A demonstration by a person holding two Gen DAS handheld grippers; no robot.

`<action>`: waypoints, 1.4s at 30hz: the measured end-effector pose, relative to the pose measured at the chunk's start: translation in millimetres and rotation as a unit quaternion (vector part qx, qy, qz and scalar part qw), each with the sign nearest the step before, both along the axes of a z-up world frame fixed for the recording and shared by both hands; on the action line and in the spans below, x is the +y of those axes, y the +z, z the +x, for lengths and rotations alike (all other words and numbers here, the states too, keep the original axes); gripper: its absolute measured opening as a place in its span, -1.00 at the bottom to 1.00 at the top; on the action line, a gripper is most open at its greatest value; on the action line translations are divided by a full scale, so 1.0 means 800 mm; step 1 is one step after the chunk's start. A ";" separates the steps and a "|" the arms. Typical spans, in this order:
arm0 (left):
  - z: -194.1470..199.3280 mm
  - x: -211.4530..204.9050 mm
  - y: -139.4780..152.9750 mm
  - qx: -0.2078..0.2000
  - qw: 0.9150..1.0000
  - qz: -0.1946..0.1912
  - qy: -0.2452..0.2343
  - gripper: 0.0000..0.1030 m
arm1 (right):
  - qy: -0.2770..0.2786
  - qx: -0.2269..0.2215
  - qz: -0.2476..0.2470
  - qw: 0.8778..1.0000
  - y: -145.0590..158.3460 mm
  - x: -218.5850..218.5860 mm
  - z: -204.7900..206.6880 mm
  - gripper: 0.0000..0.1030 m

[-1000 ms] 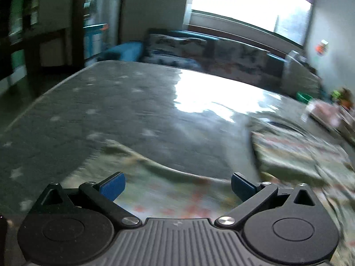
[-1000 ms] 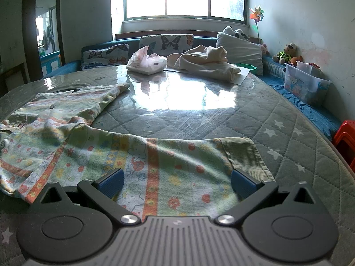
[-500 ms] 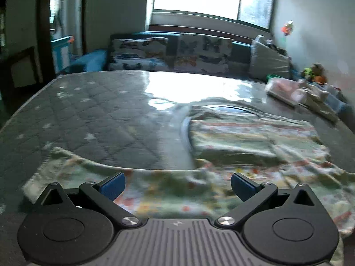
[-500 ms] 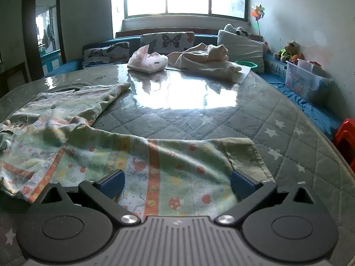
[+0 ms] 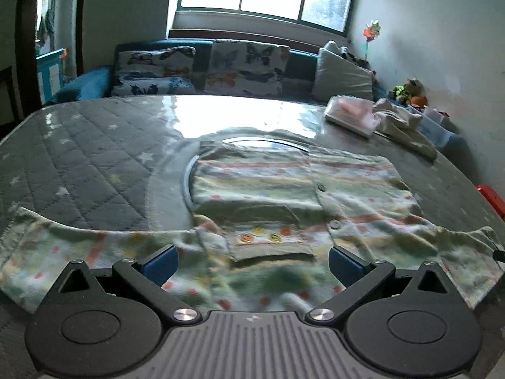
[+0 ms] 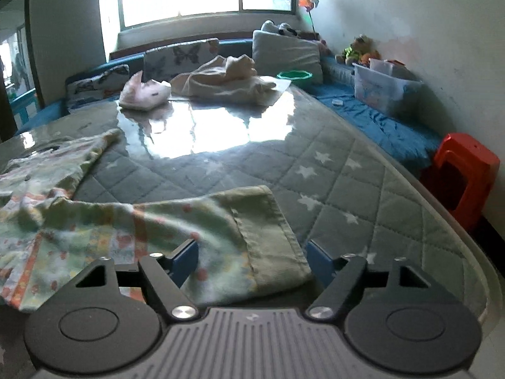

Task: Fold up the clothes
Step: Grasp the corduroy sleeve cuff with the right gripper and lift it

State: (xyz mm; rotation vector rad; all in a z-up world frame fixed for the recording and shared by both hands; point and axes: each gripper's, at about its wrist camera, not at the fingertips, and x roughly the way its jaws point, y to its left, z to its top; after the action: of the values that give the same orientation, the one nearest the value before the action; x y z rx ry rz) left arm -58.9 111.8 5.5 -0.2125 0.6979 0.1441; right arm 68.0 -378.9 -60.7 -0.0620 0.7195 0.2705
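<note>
A pale green patterned child's shirt (image 5: pixel 284 195) with buttons and a front pocket lies spread on the quilted grey table (image 5: pixel 94 164), sleeves out to both sides. My left gripper (image 5: pixel 251 263) is open, its blue pads above the shirt's near hem by the pocket. In the right wrist view the shirt's right sleeve (image 6: pixel 202 224) with its plain green cuff lies between the open jaws of my right gripper (image 6: pixel 252 260). The cuff edge sits close to the right pad. Neither gripper holds cloth.
A pink folded garment (image 6: pixel 143 93) and a cream cloth pile (image 6: pixel 227 79) lie at the table's far side. A sofa with butterfly cushions (image 5: pixel 202 72) runs behind. A red stool (image 6: pixel 464 170) and a clear bin (image 6: pixel 382 88) stand to the right.
The left gripper swung right from the left sleeve to face the shirt's middle. The right gripper turned right and moved forward, and its jaws have narrowed around the cuff end of the sleeve.
</note>
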 end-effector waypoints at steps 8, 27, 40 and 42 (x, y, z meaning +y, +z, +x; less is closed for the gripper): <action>0.004 -0.031 -0.007 0.003 0.999 -0.008 -0.038 1.00 | 0.005 0.008 0.025 1.000 0.007 0.002 0.001 -0.52; -0.017 -0.037 -0.012 -0.010 0.998 -0.024 -0.059 1.00 | 0.222 -0.050 0.120 0.966 0.145 0.152 -0.032 -0.70; -0.041 -0.012 -0.015 -0.027 0.998 -0.052 -0.036 1.00 | 0.355 -0.027 0.117 0.927 0.149 0.312 -0.062 -0.70; -0.043 -0.009 -0.016 -0.026 0.998 -0.055 -0.033 1.00 | 0.364 -0.019 0.114 0.924 0.143 0.328 -0.069 -0.70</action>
State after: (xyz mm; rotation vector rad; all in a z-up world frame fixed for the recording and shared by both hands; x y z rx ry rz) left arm -93.3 104.3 -7.0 -0.2974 0.6606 0.0368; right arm 12.7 -116.8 53.6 -0.1111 0.5969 1.0627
